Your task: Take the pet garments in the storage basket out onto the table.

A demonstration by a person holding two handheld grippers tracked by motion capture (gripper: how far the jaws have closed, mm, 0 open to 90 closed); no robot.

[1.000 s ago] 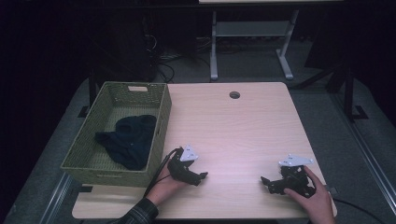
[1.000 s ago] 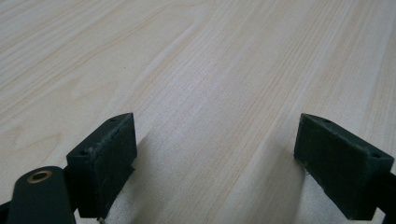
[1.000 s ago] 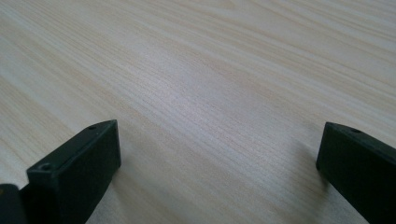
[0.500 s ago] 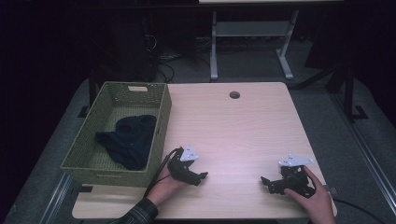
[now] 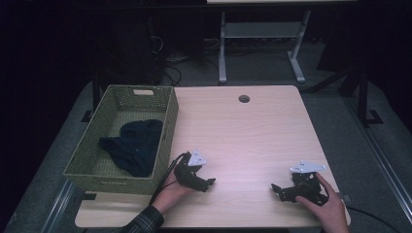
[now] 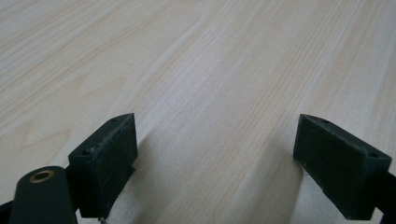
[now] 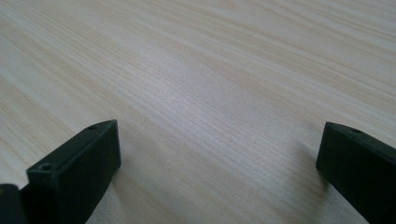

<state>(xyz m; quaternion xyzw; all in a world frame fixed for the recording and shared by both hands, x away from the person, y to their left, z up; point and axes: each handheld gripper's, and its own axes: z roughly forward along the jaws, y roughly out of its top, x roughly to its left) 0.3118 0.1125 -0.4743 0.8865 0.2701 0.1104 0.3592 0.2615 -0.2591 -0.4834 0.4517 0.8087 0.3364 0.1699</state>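
A woven green basket [image 5: 164, 138] stands at the table's left edge with a dark blue garment [image 5: 133, 145] crumpled inside it. My left gripper [image 5: 210, 183] rests on the wooden table [image 5: 243, 141] just right of the basket's near corner, held by a hand. It is open, and bare wood lies between the jaws of the left gripper [image 6: 217, 154]. My right gripper [image 5: 275, 188] sits near the front right of the table, also hand-held. The right gripper [image 7: 217, 154] is open over bare wood, jaws wide apart.
A round cable hole [image 5: 244, 98] sits near the table's far edge. Beyond the table stand a white desk frame [image 5: 257, 34] and cables on the dark floor. A cable [image 5: 167, 174] trails from the left gripper along the basket.
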